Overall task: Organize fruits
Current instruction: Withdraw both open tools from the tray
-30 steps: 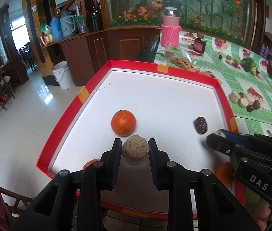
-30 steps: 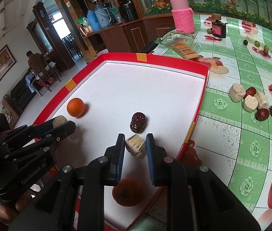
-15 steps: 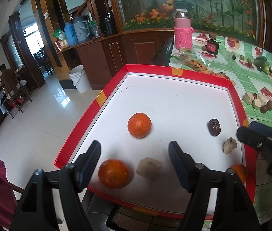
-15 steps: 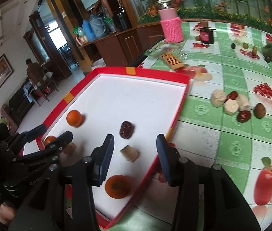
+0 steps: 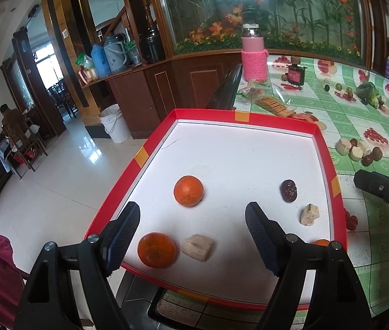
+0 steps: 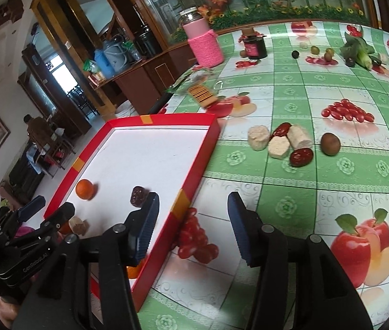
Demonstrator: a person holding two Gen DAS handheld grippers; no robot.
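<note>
1. Left tongs [image 5: 191,236] spread wide and empty, hovering over the near edge of the red-rimmed tray [image 5: 245,116].
2. Just ahead, between the two left fingers: an orange [image 5: 156,249] touching, or nearly touching, a pale fruit chunk [image 5: 197,247].
3. Farther ahead of the left tongs: a second orange [image 5: 188,190]; off to their right, a dark date [image 5: 289,190] and a second pale chunk [image 5: 309,214], well apart (a third orange only peeks out behind the right finger).
4. Right tongs [image 6: 191,227] likewise spread and empty, straddling the tray's right rim over the desk [image 6: 318,189].
5. Ahead and right of those tongs: loose pile of pale chunks [image 6: 278,147], red dates [image 6: 301,156] and a brown fruit [image 6: 330,143], not yet in the tray.
6. Likely next: reach for that pile. Best to single out one piece on the outer edge, straddle it squarely, close gently (crumbly-looking chunks, round dates prone to rolling).
7. Glossy green fruit-print cloth on the desk; pink-sleeved jar [image 6: 202,44] far ahead; beyond, wooden cabinets, tiled floor, a seated person in the distance.
</note>
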